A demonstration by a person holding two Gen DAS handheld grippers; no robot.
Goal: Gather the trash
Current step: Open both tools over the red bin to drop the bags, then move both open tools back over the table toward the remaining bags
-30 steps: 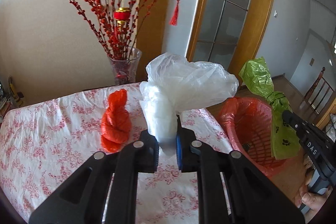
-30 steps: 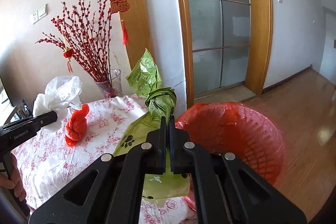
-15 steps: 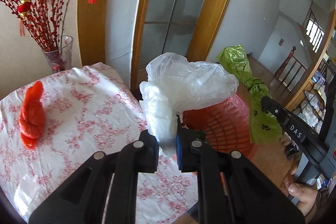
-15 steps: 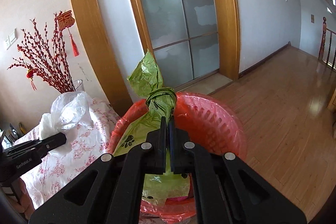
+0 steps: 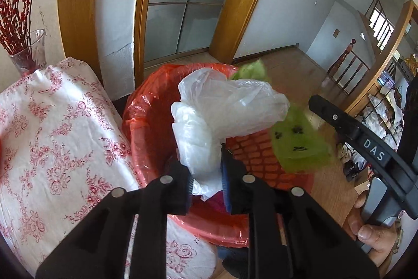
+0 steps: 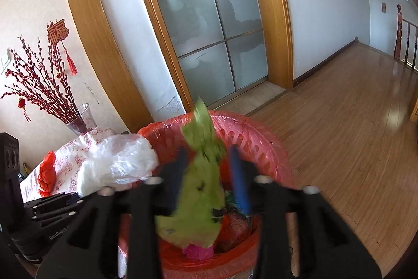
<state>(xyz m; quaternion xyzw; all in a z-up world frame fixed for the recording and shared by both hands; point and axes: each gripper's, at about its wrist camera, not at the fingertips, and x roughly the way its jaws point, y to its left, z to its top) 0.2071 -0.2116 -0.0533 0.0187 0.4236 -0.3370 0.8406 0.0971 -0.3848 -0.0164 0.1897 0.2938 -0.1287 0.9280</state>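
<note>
Blurring green bag (image 6: 201,190) hiding bin (image 6: 261,137) contents

Both cameras rode on the handheld grippers and looked forward and downward along the fingers, close above the red bin (image 5: 146,122). The left view faced it across the table (image 5: 52,135) edge; both shared the bin (image 6: 261,143) and glass door (image 6: 209,30).

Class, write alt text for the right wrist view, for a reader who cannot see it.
The right gripper, jaws just opened, lets a blurred green bag drop between them into a red-lined bin. At left, the left gripper holds a white plastic bag by the bin's rim, near a floral-clothed table bearing a red bag.
</note>
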